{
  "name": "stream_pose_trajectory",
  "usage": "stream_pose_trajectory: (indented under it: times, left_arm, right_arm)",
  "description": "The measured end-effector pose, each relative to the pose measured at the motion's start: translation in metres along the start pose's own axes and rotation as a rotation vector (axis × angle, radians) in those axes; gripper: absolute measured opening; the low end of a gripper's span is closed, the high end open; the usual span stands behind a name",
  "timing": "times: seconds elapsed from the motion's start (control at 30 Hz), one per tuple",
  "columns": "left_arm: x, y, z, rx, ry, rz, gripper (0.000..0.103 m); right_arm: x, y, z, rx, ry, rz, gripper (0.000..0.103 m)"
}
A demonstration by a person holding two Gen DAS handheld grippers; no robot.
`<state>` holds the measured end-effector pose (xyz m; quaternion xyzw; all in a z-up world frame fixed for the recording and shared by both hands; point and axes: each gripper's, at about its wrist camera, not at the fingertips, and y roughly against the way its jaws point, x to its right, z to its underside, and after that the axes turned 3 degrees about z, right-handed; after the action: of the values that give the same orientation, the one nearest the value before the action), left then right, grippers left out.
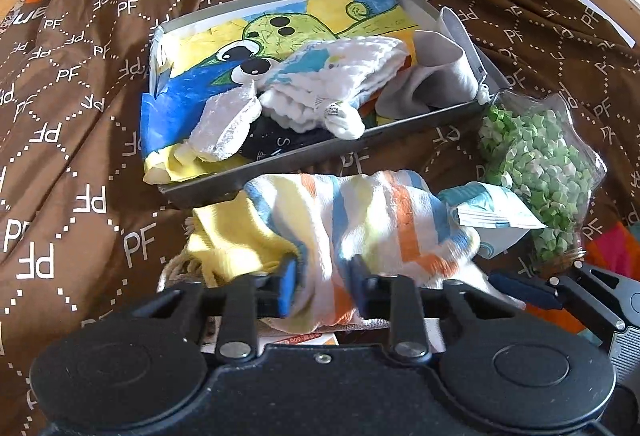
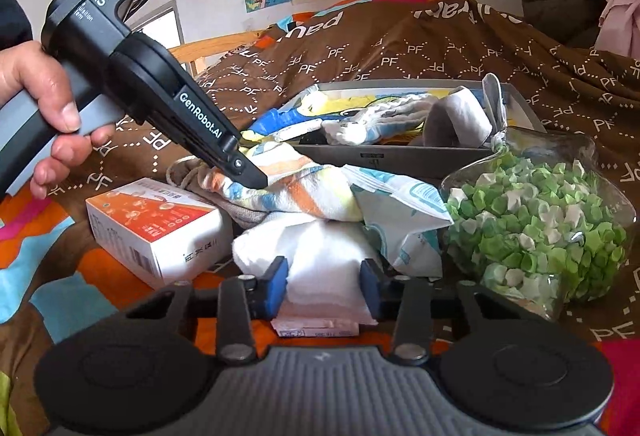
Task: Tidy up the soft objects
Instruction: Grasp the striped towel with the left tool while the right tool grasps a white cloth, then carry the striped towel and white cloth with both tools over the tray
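**Striped cloth and white cloth both between gripper pads, in front of the tray**

The striped cloth [image 1: 360,220], banded in orange, blue and yellow on white, lies bunched on the bed just in front of the grey tray [image 1: 320,155]. Its near end runs down between the blue pads of the left gripper [image 1: 323,286], which stand narrow and pinch the fabric. In the right wrist view the same left gripper [image 2: 256,177] comes in from the left, held by a hand [image 2: 44,103], with its tip pressed into the striped cloth [image 2: 296,191].

Below the striped cloth lies a folded white cloth [image 2: 316,256]. The right gripper [image 2: 323,286] has its pads on either side of it, about half open and touching its flanks; how firmly they press I cannot tell.

The tray holds a bright cartoon drawing [image 1: 288,23] as a liner, with a white knitted cloth [image 1: 336,75], a grey sock [image 1: 436,75] and a pale fuzzy piece [image 1: 228,123] piled on it.

To the right of the cloths a clear jar of green and white paper stars [image 2: 536,220] lies close beside the tray's corner. A crumpled blue-and-white packet [image 2: 400,207] sits between the jar and the striped cloth. A white and orange carton [image 2: 156,228] rests to the left. All lie on a brown bedspread [image 1: 80,115] printed with "PF".
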<state>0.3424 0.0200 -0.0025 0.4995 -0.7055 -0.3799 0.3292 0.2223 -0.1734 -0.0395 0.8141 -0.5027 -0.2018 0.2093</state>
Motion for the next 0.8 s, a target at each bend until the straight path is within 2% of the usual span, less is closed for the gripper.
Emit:
stream_pose_trajectory:
  times: [0.03,0.23,0.47,0.7,0.8]
  left_arm:
    - [-0.001,0.000,0.000,-0.001,0.007,0.002,0.017]
    - [-0.002,0.004,0.002,0.009,0.044,0.008,0.010]
    - [0.007,0.013,0.008,0.020,0.016,0.030,0.009]
    - [0.015,0.025,0.020,0.021,0.011,0.057,0.008]
    - [0.018,0.029,0.027,0.014,0.004,0.056,0.008]
  right_arm:
    - [0.000,0.000,0.000,-0.002,-0.001,-0.001,0.042]
    - [0.004,0.000,-0.001,-0.011,-0.020,-0.003,0.036]
    - [0.004,0.002,-0.002,-0.012,-0.008,0.020,0.026]
    - [0.001,0.007,-0.004,-0.014,0.023,0.050,0.008]
    - [-0.002,0.009,-0.004,-0.015,0.036,0.054,0.007]
